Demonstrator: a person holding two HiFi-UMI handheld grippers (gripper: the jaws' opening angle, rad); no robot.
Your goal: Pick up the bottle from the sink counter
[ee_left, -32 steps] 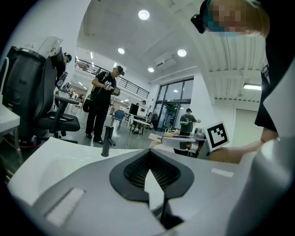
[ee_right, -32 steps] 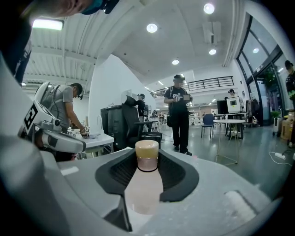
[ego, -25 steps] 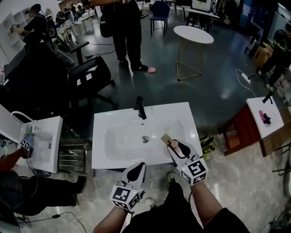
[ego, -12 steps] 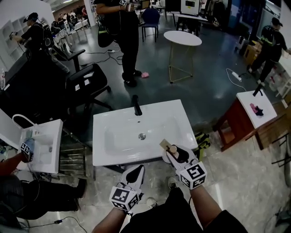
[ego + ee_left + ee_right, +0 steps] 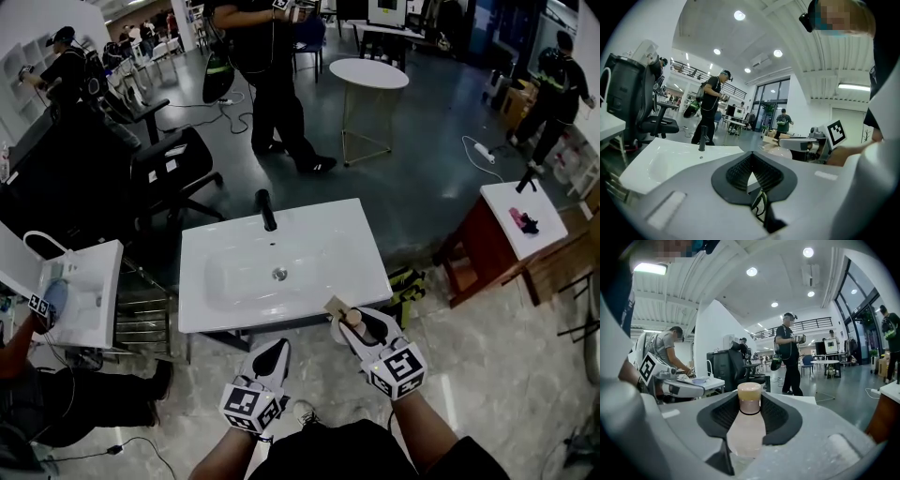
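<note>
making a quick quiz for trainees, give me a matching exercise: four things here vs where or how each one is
1 bottle
2 faucet
3 left hand-held gripper
4 round table

A shut, empty
B on the floor beyond the sink
C clamped in the right hand-held gripper
D back edge of the sink

Pairs: 1-C, 2-D, 3-A, 4-B

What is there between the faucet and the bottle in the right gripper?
The head view shows only the white sink basin with its drain between the faucet and the bottle, which the right gripper holds.
</note>
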